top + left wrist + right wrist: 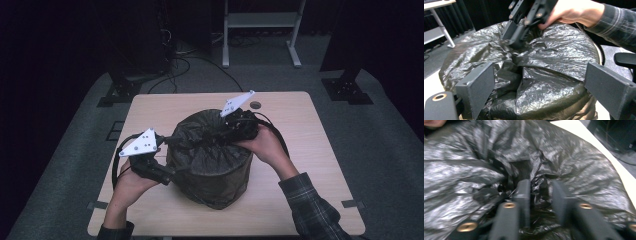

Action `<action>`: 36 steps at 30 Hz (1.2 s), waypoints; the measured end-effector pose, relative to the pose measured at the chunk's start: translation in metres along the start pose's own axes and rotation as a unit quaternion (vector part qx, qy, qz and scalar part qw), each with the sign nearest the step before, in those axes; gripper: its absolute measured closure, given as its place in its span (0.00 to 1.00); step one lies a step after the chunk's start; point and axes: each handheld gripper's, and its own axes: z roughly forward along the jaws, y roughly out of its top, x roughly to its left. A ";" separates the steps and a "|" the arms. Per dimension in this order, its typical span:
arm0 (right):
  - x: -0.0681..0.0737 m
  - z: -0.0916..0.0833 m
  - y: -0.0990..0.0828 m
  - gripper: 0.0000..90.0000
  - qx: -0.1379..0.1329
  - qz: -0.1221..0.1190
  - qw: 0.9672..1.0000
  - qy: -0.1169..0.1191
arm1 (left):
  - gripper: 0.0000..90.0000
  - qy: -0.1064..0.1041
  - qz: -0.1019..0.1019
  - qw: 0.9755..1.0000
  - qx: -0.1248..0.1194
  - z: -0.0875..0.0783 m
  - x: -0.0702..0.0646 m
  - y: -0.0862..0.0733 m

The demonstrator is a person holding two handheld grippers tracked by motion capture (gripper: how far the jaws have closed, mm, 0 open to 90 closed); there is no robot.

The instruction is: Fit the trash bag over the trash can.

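One round bin (210, 185) lined with one black bin bag (212, 150) stands near the middle of the wooden table (320, 165), well clear of every edge, with bare tabletop on all sides; two grippers work at it, one in each hand. The left gripper (172, 157) sits beside the bin's left rim, its jaws spread wide with nothing clamped; the right gripper (539, 195) reaches over the top, jaws drawn close with gathered bag plastic between them, though I cannot tell if it pinches.

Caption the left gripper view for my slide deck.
Open left gripper faces a black plastic bag over a bin while the right gripper digs into its gathered centre.
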 end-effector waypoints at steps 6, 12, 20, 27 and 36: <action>-0.011 0.000 -0.001 0.99 0.000 0.012 0.999 -0.037 | 0.10 -0.013 0.000 1.000 0.008 0.004 -0.001 -0.001; -0.019 -0.003 -0.002 0.99 -0.004 0.021 0.998 -0.063 | 0.10 -0.019 -0.001 1.000 0.004 0.008 -0.003 -0.001; -0.021 -0.013 -0.004 0.55 -0.038 0.038 0.997 -0.049 | 0.09 -0.017 -0.009 1.000 -0.011 -0.001 -0.003 0.000; -0.016 -0.024 -0.003 0.28 -0.063 0.068 0.996 -0.007 | 0.01 0.014 -0.030 0.999 -0.015 -0.024 -0.004 -0.010; -0.010 -0.029 0.000 0.11 -0.064 0.060 0.996 0.026 | 0.00 0.055 -0.050 0.997 0.019 -0.042 -0.004 -0.051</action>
